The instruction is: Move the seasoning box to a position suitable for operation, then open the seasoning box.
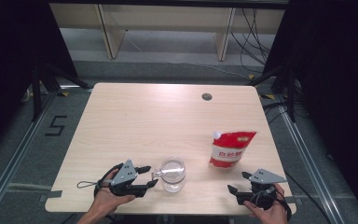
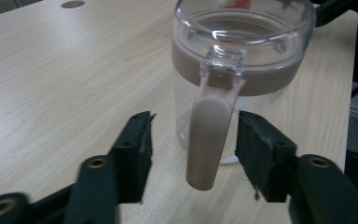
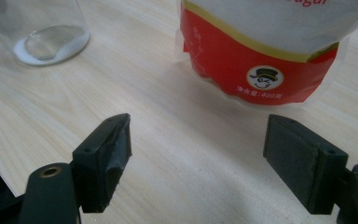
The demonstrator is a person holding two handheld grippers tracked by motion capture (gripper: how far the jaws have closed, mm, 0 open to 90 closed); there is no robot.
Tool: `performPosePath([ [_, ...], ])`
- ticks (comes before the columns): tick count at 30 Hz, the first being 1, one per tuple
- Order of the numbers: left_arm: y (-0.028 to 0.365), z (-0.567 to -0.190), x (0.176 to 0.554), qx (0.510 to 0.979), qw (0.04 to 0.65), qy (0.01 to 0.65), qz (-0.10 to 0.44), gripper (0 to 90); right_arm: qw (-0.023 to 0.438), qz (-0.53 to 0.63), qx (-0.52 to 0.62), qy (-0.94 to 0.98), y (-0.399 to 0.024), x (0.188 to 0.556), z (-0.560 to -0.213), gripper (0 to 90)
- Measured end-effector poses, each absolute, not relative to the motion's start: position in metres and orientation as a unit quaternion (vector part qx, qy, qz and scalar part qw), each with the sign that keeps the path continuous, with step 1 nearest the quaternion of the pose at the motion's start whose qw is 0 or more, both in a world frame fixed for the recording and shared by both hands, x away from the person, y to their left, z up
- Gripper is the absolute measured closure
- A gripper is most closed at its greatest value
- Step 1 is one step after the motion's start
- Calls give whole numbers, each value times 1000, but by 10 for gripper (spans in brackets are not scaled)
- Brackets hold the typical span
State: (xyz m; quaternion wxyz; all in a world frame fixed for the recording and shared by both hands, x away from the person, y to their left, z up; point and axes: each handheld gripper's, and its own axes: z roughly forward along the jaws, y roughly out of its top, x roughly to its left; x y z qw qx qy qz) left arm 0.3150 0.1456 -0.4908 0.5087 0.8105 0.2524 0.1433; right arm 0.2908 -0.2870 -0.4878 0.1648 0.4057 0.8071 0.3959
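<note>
Left gripper (image 2: 193, 140): open. The jaws stand on either side of the jar handle (image 2: 208, 135) with a gap on each side, so the pads do not press on it. Judged purpose: the hand sits low at the near bench edge so that the jaws meet the handle side-on.

Jar handle: a beige strip that hangs from the lid clasp straight down between the left gripper's jaws. It points toward the person, which offers the nearest hold.

Jar (image 1: 173, 174): clear glass, upright on the bench (image 1: 135, 116), just ahead of the left gripper. The lid is seated on top. A thin white layer lies on the jar bottom (image 3: 51, 44); what it is cannot be told for certain.

Right gripper (image 3: 198, 154): open wide, nothing between the jaws. It rests low at the near bench edge, well apart from the jar. Judged purpose: it waits in line with the pouch, ready to take it.

Sugar pouch (image 1: 230, 148): red and white, with a white spout cap at the top corner. It leans upright just ahead of the right gripper, and off to the right of the jar. Judged purpose: it stands on its base so that the contents stay below the spout.

Far bench: bare wood beyond both grippers, with a round cable hole (image 1: 207, 96) near the far edge.
</note>
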Motion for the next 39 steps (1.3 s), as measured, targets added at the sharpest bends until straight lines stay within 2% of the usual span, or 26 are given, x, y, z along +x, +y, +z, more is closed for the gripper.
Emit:
performPosePath([
  [3,151,-488,315,804,513,272,131,319,165,394,406,808,-287,291,-488,243],
  [6,151,-484,311,799,520,280,113,284,175,390,398,811,-287,292,-487,242],
  [8,151,-480,308,799,518,283,113,259,165,391,407,809,-285,290,-487,242],
  [12,153,-470,305,794,523,289,108,261,180,394,390,813,-288,293,-487,243],
  [15,154,-464,305,789,532,287,113,260,166,392,396,814,-286,292,-487,243],
  [18,155,-458,304,778,538,308,104,270,174,396,374,820,-285,295,-488,243],
  [21,155,-455,305,774,540,314,104,323,161,394,387,818,-283,292,-487,243],
  [24,155,-451,306,770,546,313,108,359,171,404,380,814,-284,294,-488,246],
  [33,150,-442,307,762,553,314,122,633,147,409,366,823,-280,296,-488,269],
  [35,148,-439,306,765,551,308,129,712,153,407,362,825,-279,296,-488,272],
  [37,146,-438,307,771,548,294,133,762,150,409,363,824,-278,296,-487,274],
  [39,142,-439,306,776,544,291,132,811,166,408,362,822,-277,295,-487,280],
])
